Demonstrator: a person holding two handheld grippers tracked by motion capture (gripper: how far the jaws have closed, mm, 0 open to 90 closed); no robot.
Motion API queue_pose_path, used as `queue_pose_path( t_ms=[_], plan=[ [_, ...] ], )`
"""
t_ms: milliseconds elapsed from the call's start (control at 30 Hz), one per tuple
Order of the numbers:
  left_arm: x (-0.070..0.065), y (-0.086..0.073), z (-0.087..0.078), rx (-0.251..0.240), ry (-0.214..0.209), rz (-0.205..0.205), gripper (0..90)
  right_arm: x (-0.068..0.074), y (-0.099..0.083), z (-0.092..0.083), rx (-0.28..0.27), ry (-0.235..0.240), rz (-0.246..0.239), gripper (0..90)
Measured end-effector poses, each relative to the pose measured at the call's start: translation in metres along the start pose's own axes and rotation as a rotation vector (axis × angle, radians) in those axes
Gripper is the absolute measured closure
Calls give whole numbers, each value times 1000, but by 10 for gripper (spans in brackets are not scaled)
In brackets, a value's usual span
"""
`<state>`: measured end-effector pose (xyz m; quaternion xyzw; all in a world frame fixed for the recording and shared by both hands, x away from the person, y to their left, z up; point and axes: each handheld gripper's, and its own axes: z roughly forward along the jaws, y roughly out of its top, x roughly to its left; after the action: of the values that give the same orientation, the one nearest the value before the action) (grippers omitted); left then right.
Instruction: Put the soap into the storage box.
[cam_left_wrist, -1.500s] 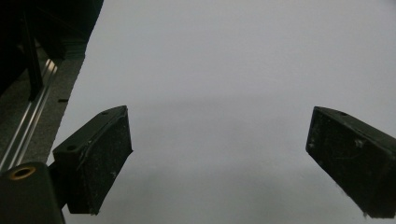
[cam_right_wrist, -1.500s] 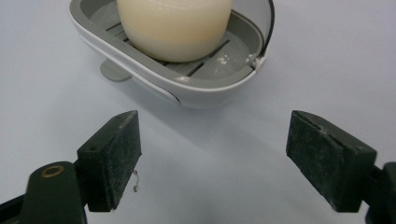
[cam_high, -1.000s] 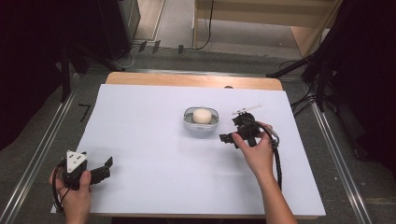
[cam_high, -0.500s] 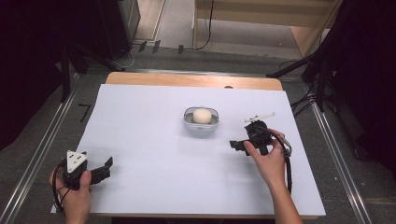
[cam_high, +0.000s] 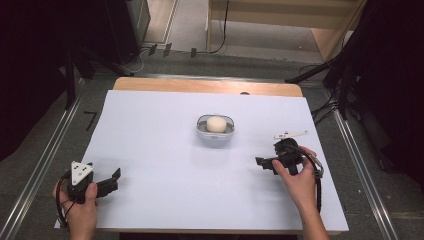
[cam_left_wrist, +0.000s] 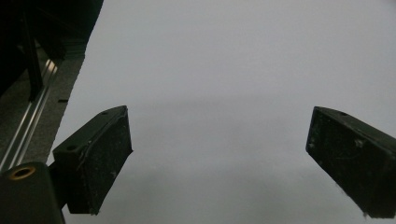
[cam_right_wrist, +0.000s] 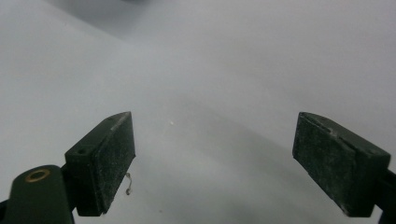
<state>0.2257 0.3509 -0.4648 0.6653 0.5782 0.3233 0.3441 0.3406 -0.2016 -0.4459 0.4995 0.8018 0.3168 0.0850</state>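
Note:
A small grey bowl (cam_high: 215, 135) stands near the middle of the white sheet, with a pale round ball (cam_high: 216, 124) inside it. My right gripper (cam_high: 264, 164) is held low over the sheet to the right of the bowl and nearer the front, pointing left. Its jaws have just been opening, and in the right gripper view the right gripper (cam_right_wrist: 214, 126) has only bare sheet between its pads. My left gripper (cam_high: 114, 181) rests at the front left corner, far from the bowl. In the left gripper view the left gripper (cam_left_wrist: 219, 126) is open over bare sheet.
The white sheet (cam_high: 160, 150) covers most of the wooden table (cam_high: 200, 86). Metal rails (cam_high: 45, 155) run along both sides of the table. Dark stands and cables lie on the floor beyond the far edge.
My right hand has drawn away from the bowl, to the right and toward the front edge. The left hand has kept still.

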Motion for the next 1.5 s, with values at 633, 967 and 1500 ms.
queue_pose_path(
  t_ms=[633, 967, 1500],
  plan=[
    [-1, 0, 0, -3, 1, 7, 74, -30, -48, -26, -46, -48, 49, 133],
    [-1, 0, 0, 1, 5, 10, 74, -44, -72, -37, -62, -81, 85, 114],
    [-2, 0, 0, -2, 5, 16, 74, -65, -111, -55, -125, -137, 100, 115]
  ],
)
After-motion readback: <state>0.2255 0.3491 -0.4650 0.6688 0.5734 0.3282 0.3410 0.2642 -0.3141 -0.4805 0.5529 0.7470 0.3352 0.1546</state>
